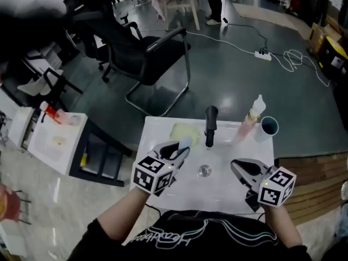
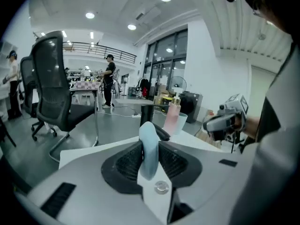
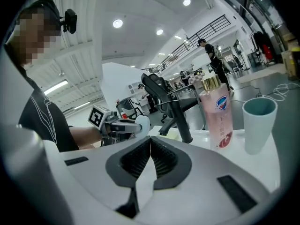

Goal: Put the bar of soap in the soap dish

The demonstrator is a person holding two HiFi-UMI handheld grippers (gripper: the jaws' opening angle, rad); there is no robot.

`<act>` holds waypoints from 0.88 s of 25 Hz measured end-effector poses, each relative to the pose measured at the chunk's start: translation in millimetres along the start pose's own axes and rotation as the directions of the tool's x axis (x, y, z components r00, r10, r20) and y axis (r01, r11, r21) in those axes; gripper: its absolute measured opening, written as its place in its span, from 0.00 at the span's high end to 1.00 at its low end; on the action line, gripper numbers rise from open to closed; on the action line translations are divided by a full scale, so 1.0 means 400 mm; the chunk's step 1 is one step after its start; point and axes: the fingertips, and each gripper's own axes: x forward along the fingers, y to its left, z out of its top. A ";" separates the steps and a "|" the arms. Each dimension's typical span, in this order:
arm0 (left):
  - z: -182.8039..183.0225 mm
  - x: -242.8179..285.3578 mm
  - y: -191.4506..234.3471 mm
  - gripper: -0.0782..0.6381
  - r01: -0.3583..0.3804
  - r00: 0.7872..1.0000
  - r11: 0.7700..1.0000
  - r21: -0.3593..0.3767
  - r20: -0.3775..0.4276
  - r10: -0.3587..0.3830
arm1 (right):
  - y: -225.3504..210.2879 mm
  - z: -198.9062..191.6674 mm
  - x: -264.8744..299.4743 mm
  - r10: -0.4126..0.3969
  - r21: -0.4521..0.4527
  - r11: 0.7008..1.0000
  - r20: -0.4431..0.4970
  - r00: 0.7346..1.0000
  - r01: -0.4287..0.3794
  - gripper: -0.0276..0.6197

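Note:
A pale blue bar of soap (image 1: 186,141) stands on edge between the jaws of my left gripper (image 1: 182,147), which is shut on it; in the left gripper view the soap (image 2: 149,150) rises above the ribbed pads. It hangs over the near right edge of the pale yellow soap dish (image 1: 176,132) at the back left of the white sink top (image 1: 228,186). My right gripper (image 1: 235,165) hovers at the sink's right, jaws shut and empty (image 3: 150,146). The right gripper view shows the left gripper (image 3: 137,125) with the soap (image 3: 143,123).
A black faucet (image 1: 210,125) stands at the back centre, with the drain (image 1: 204,171) in front. A pink pump bottle (image 1: 249,123) and a blue cup (image 1: 268,127) stand at the back right. A black office chair (image 1: 144,56) sits beyond the sink; a white cart (image 1: 57,143) stands left.

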 end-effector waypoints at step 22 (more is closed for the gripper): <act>-0.110 0.245 0.180 0.72 0.109 0.942 0.586 0.803 -0.271 0.197 | -0.101 -0.085 0.020 -0.051 0.117 0.991 -0.073 0.996 0.059 0.91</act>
